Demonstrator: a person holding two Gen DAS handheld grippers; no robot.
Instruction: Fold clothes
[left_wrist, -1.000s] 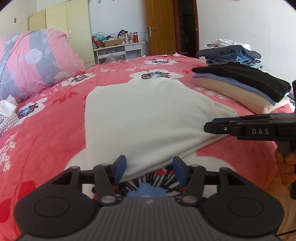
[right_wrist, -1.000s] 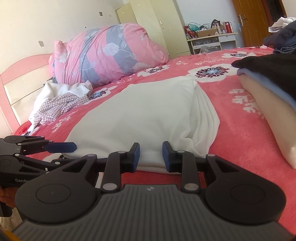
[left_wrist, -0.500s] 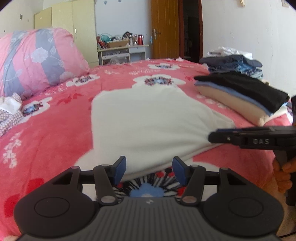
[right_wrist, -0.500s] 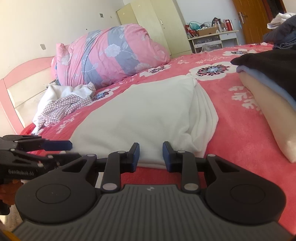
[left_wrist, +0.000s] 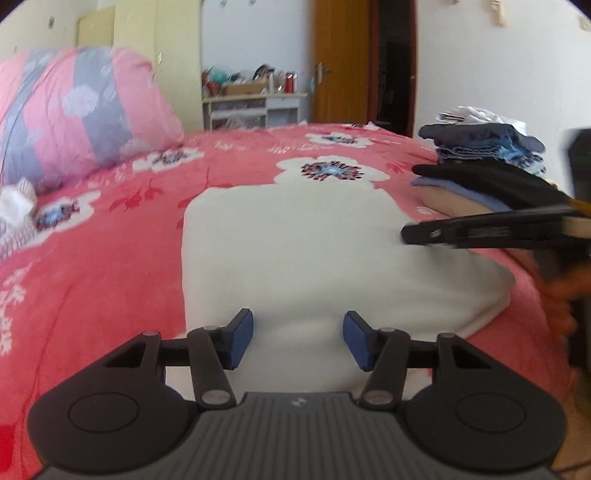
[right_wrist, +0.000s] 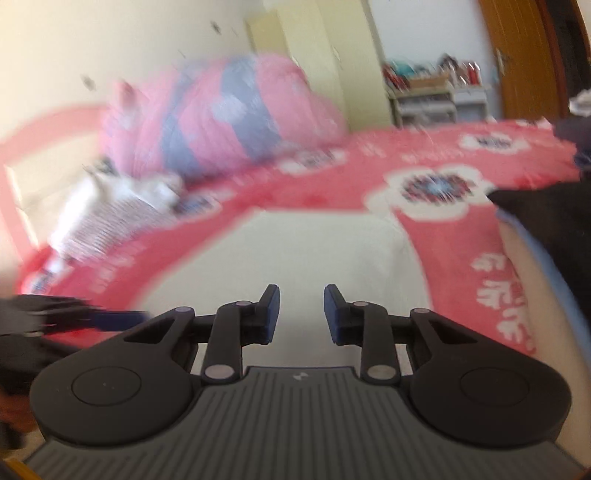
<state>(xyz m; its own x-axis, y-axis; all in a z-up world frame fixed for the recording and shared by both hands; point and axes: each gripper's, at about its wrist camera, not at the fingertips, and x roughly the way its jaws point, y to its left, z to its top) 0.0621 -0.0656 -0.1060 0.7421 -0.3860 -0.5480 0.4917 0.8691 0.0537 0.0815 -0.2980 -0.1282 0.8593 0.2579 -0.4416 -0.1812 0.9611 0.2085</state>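
- Left gripper (left_wrist: 297, 339), low over the near edge of the cream garment (left_wrist: 332, 258): jaws set moderately wide, blue pads clear of the cloth, nothing pinched between them.
- Lies flat across the middle of the red flowered bedspread (left_wrist: 110, 277), folded into a broad block, near hem toward the camera, right-hand layers bunched in a rounded lip.
- At far left: pink-and-grey quilt (left_wrist: 74, 122) heaped at the head of the bed, with a crumpled white and checked cloth (left_wrist: 14, 218) below it, well apart from the cream garment.
- Right gripper (right_wrist: 301, 314), hovering above the garment's near right part: jaws narrow, a small gap showing between the pads, no fabric in that gap; just been closing a little.
- Seen side-on from the left wrist view, reaching in over the garment's right edge, a hand (left_wrist: 565, 295) behind it, blurred.
- Further right: stack of folded clothes (left_wrist: 491, 192), black on top, blue and beige beneath, just beside the garment; a second pile (left_wrist: 484, 144) behind.
- Likely risks: narrow right jaws skating over the rounded lip and catching only the top layer, so the fold peels open on lifting.
- Uneven pull from two differently set grippers, skewing the block.
- Dragging rightward into the neighbouring stack and toppling its black top piece.
- Blur on the right view suggests speed; a fast descent may push cloth ahead instead of gripping it.
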